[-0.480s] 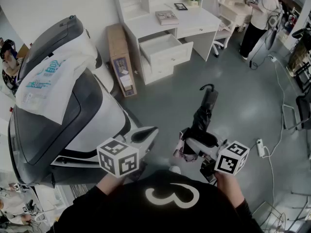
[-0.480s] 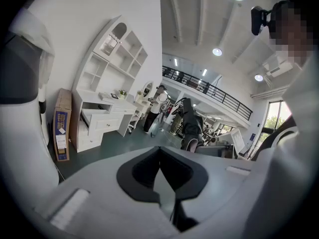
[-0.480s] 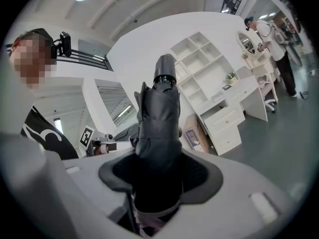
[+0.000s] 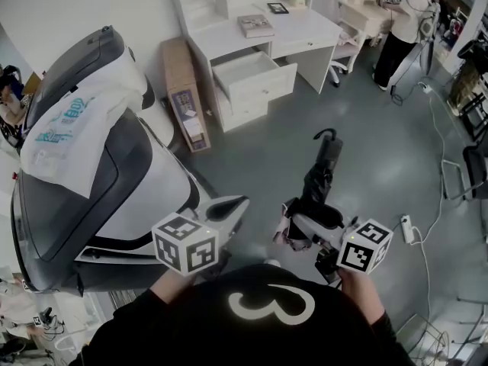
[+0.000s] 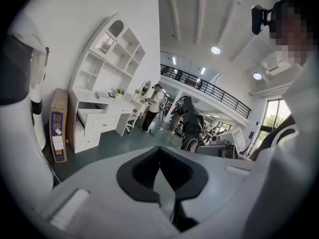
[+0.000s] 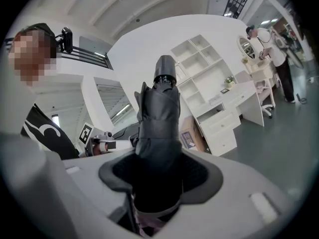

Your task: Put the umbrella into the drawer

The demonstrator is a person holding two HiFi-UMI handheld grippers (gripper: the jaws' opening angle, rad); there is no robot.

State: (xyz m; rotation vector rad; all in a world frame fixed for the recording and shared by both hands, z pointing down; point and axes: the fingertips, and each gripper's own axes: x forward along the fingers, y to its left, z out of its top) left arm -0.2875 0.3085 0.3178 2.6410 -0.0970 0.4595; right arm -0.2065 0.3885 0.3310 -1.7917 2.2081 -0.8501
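A black folded umbrella [image 4: 320, 180] points away from me, held up over the grey floor with its hooked handle at the far end. My right gripper [image 4: 305, 224] is shut on its lower part. In the right gripper view the umbrella [image 6: 159, 113] rises straight out of the jaws of that gripper [image 6: 157, 183]. My left gripper [image 4: 229, 208] is held beside it at the left, shut and empty, and its jaws meet in the left gripper view [image 5: 162, 176]. The white desk's top drawer [image 4: 252, 67] stands pulled open far ahead; the drawer [image 5: 89, 116] also shows at the left of the left gripper view.
A big white and grey machine [image 4: 99, 174] with a plastic bag on it fills the left. A cardboard box [image 4: 183, 90] leans next to the desk [image 4: 305, 29]. A person [image 4: 404, 21] stands at the back right. A power strip [image 4: 406, 231] lies on the floor.
The head view has shifted slightly, so the desk sits a little higher and further left. Both grippers and the umbrella stand as before.
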